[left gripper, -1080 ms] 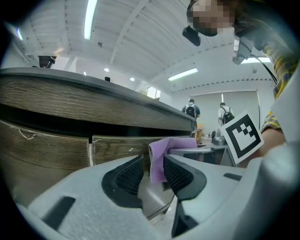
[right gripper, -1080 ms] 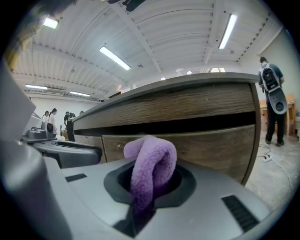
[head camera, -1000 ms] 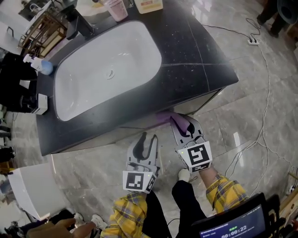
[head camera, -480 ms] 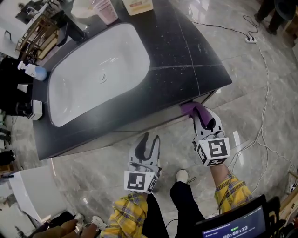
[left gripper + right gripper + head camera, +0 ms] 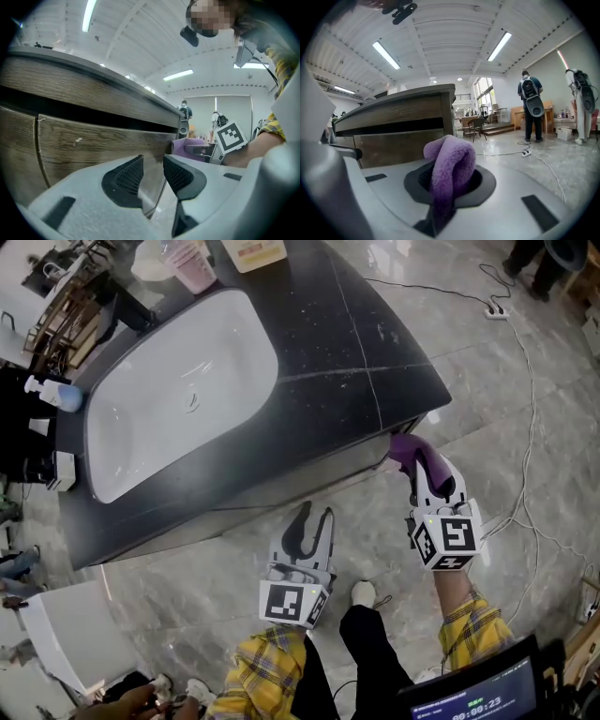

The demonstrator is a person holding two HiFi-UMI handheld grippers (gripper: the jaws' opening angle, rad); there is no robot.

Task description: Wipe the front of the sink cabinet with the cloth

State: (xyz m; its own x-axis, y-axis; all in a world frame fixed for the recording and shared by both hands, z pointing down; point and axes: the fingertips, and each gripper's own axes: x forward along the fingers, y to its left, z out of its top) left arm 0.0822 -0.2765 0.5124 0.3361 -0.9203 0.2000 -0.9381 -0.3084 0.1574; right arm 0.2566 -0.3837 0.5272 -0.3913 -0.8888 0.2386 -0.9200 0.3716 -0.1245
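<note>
Head view puts the purple cloth (image 5: 404,448) at the right-hand corner of the sink cabinet (image 5: 89,150) front, so the wipe seems to be at the end of a pass, though nothing on the wood shows how much is clean or left to do. The right gripper (image 5: 450,180) has its jaws clamped on the cloth, which bulges up out of them. The left gripper (image 5: 153,174) hangs low before the cabinet, jaws slightly apart and empty.

Left tongs (image 5: 316,513) parted, empty, right tongs (image 5: 415,461) clamping cloth (image 5: 450,168)
</note>
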